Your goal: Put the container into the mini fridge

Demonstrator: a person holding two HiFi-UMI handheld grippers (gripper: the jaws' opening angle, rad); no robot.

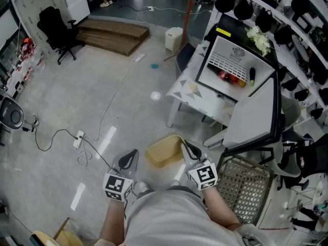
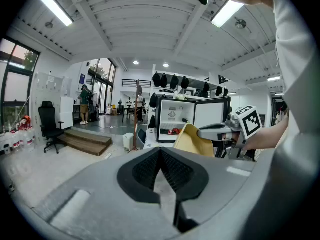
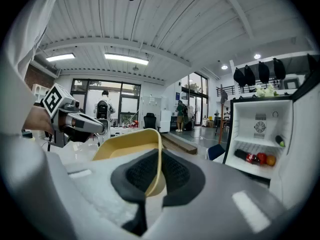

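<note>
A shallow tan container hangs above the floor, with my right gripper shut on its right rim. In the right gripper view the rim runs between the closed jaws of the right gripper. My left gripper is shut and empty, a little left of the container and apart from it; the left gripper shows no gap. The white mini fridge stands ahead to the right on a white table, its door swung open. Red items and a bottle lie inside.
A wire basket stands just right of me, under the fridge door. A cable and power strip lie on the floor to the left. Farther off are a black office chair, wooden steps and a white bin.
</note>
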